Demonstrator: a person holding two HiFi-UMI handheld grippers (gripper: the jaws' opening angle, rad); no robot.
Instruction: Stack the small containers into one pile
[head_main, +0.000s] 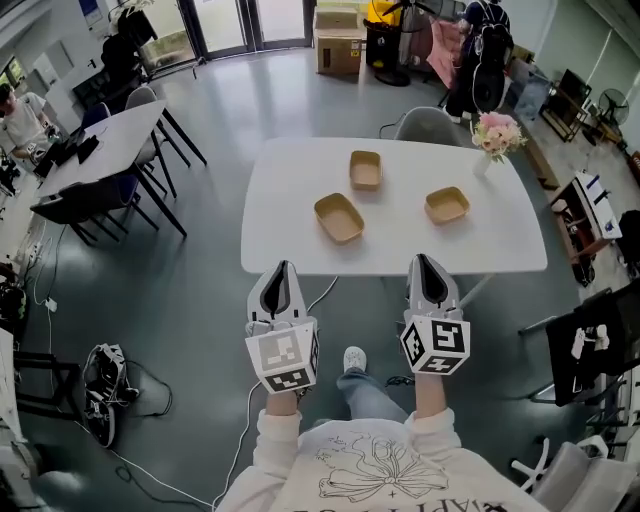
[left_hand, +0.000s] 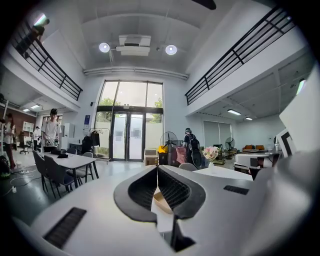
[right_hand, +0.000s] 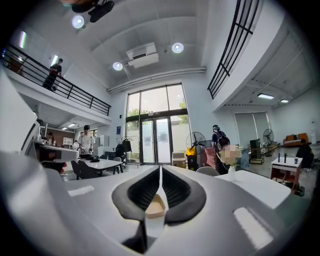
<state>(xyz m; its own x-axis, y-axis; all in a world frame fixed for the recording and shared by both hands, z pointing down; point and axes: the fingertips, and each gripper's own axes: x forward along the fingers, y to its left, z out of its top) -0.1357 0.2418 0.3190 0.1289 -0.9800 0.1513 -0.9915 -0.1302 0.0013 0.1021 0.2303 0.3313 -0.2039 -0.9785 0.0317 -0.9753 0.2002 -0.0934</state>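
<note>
Three shallow tan containers lie apart on the white table (head_main: 290, 175): one near the front left (head_main: 339, 217), one further back (head_main: 366, 170), one at the right (head_main: 447, 204). My left gripper (head_main: 283, 268) and right gripper (head_main: 421, 262) hover side by side at the table's near edge, both shut and holding nothing. In the left gripper view the jaws (left_hand: 157, 169) meet at their tips, and a container (left_hand: 162, 201) shows through the gap below them. The right gripper view has its jaws (right_hand: 160, 168) closed too, with a container (right_hand: 156, 206) visible beyond them.
A vase of pink flowers (head_main: 494, 135) stands at the table's back right corner. A grey chair (head_main: 428, 124) sits behind the table. A grey desk with dark chairs (head_main: 110, 140) is off to the left. Cables and a bag (head_main: 103, 385) lie on the floor.
</note>
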